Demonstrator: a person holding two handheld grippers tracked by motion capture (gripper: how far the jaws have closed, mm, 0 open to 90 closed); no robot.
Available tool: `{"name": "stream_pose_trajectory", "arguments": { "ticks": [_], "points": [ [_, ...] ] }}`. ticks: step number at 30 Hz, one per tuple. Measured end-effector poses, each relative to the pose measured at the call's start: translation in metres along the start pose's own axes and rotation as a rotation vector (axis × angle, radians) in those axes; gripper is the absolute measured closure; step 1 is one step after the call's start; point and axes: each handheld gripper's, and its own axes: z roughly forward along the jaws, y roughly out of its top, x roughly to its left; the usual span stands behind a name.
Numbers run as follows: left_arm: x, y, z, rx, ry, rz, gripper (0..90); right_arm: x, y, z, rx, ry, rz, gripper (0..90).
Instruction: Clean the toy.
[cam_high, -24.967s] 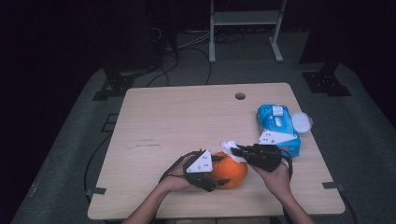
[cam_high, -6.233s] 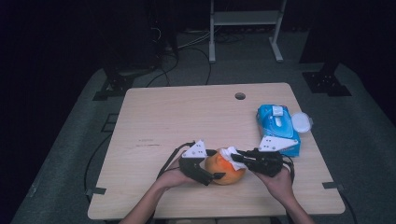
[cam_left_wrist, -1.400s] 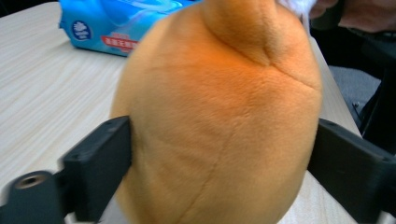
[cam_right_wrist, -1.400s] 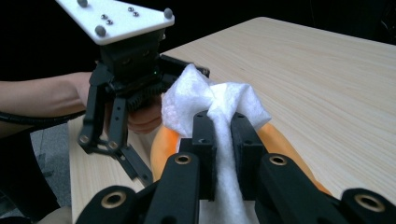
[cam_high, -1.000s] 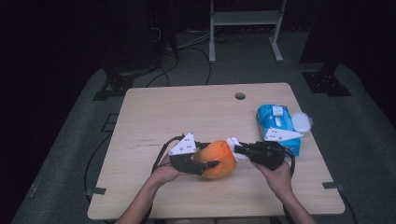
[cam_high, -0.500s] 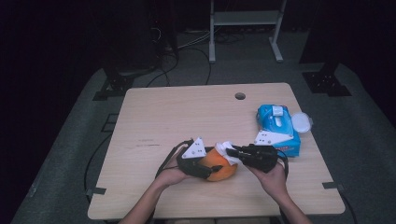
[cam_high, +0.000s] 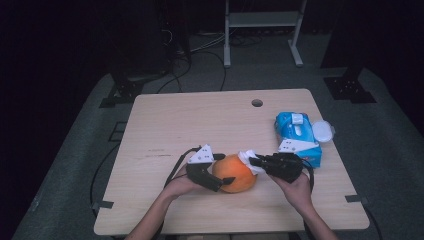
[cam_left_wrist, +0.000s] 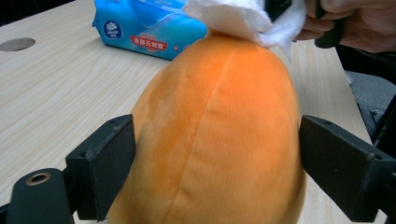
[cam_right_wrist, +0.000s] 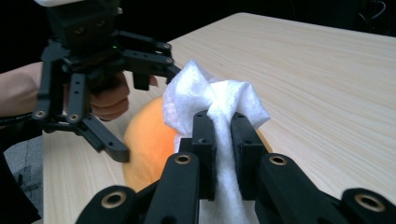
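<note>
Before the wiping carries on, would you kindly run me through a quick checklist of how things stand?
1. Right claw shut on the white tissue: ok.
2. Tissue touching the orange plush fruit: ok, it rests on the far end.
3. Left claw gripping the fruit: not ok; its jaws have just been opening and stand beside the fruit with gaps.
4. Fruit resting on the table: ok.
5. Blue wipes pack clear of the work: ok, apart.

A wooden table (cam_high: 200, 120) holds a soft orange toy (cam_high: 234, 173) and a blue pack of wipes (cam_high: 296, 132).
</note>
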Motion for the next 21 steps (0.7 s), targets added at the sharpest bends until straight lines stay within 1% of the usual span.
{"name": "stream_pose_trajectory", "arguments": {
  "ticks": [2, 4, 5, 6, 7, 8, 10, 12, 13, 14, 16, 18, 19, 20, 21],
  "points": [
    [0.000, -0.001, 0.002, -0.012, 0.006, -0.014, 12.1, -0.002, -0.001, -0.002, 0.003, -0.005, 0.009, 81.2],
    [-0.001, -0.002, 0.005, -0.020, 0.018, -0.018, 12.4, -0.004, -0.002, -0.003, 0.009, -0.011, 0.015, 81.1],
    [-0.003, -0.002, 0.008, -0.017, 0.037, -0.020, 16.3, -0.006, -0.003, -0.003, 0.013, -0.014, 0.017, 81.1],
    [-0.005, -0.003, 0.010, -0.014, 0.040, -0.021, 21.3, -0.006, -0.003, -0.004, 0.013, -0.023, 0.028, 81.0],
    [-0.007, -0.002, 0.011, -0.009, 0.044, -0.010, 24.4, -0.006, -0.002, -0.005, 0.010, -0.028, 0.025, 81.1],
    [-0.010, 0.000, 0.012, 0.001, 0.054, 0.007, 26.1, -0.004, -0.001, -0.006, 0.002, -0.030, 0.013, 81.1],
    [-0.012, 0.002, 0.014, 0.008, 0.056, 0.014, 27.9, 0.003, 0.003, -0.006, -0.015, -0.011, -0.012, 81.1],
    [-0.015, 0.003, 0.014, 0.018, 0.053, 0.029, 28.5, 0.012, 0.008, -0.002, 0.003, -0.002, -0.050, 81.1],
    [-0.016, 0.003, 0.014, 0.021, 0.053, 0.031, 28.7, 0.013, 0.008, 0.001, 0.021, -0.007, -0.066, 81.1],
    [-0.015, 0.003, 0.013, 0.021, 0.048, 0.028, 29.1, 0.013, 0.008, 0.002, 0.027, -0.009, -0.070, 81.1],
    [-0.014, 0.002, 0.010, 0.025, 0.038, 0.023, 29.9, 0.005, 0.005, 0.001, 0.026, -0.008, -0.030, 81.1],
    [-0.013, 0.002, 0.009, 0.026, 0.031, 0.022, 30.3, -0.004, 0.001, -0.005, 0.018, -0.030, 0.005, 81.0],
    [-0.013, 0.002, 0.009, 0.024, 0.027, 0.023, 30.2, -0.008, -0.001, -0.007, 0.014, -0.023, 0.030, 81.0],
    [-0.013, 0.002, 0.009, 0.023, 0.023, 0.026, 29.8, -0.010, -0.003, -0.008, 0.012, -0.017, 0.042, 81.0],
    [-0.013, 0.003, 0.009, 0.025, 0.017, 0.029, 28.9, -0.010, -0.004, -0.009, 0.018, -0.020, 0.041, 81.0]
  ]
}}
